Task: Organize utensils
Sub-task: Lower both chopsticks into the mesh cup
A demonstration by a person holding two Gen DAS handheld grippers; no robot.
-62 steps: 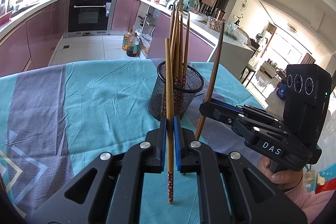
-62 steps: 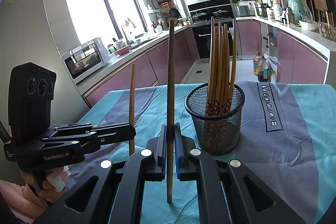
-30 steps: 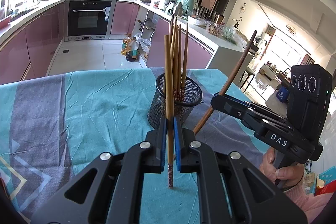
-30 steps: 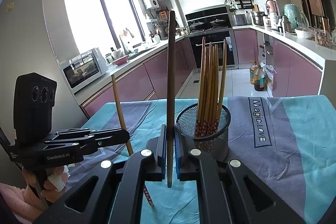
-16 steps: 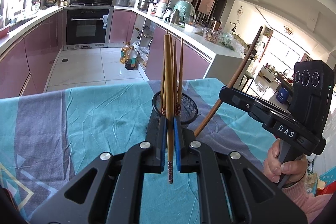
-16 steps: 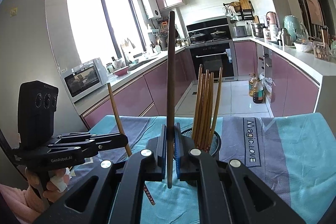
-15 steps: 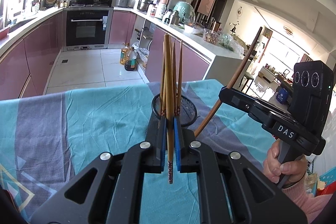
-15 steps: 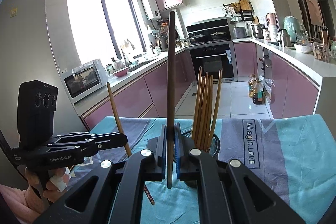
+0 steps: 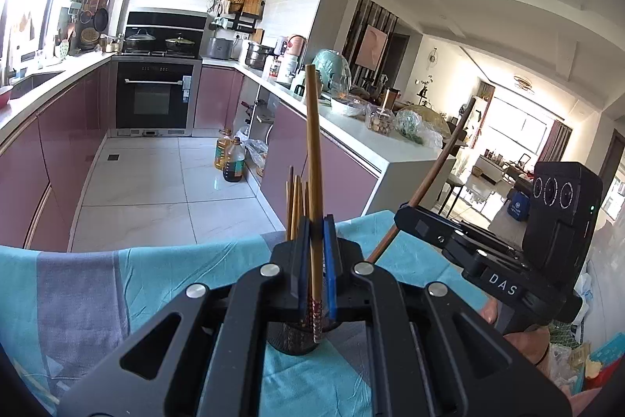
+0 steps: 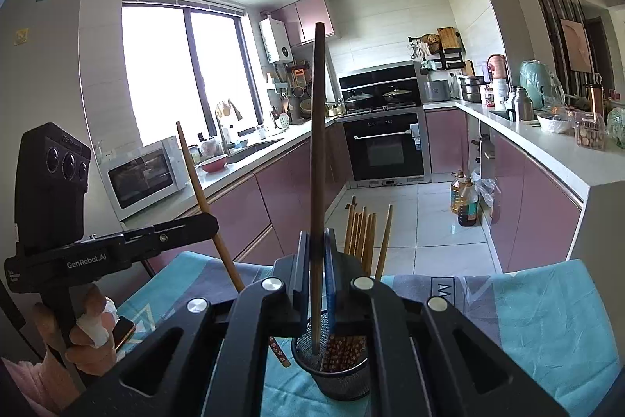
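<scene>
My left gripper is shut on a light wooden chopstick with a red patterned tip, held upright over the black mesh holder. My right gripper is shut on a darker brown chopstick, upright, its lower end inside the rim of the mesh holder. Several chopsticks stand in the holder. In the left wrist view the right gripper holds its chopstick at a slant. In the right wrist view the left gripper holds its chopstick left of the holder.
The holder stands on a table with a teal and grey cloth, which also shows in the left wrist view. Behind are pink kitchen cabinets, an oven and oil bottles on the floor. A phone lies under the left hand.
Both grippers have risen and moved in over the holder, so it now sits low beneath the fingers. The dark chopstick's lower end has come inside the holder's rim.
</scene>
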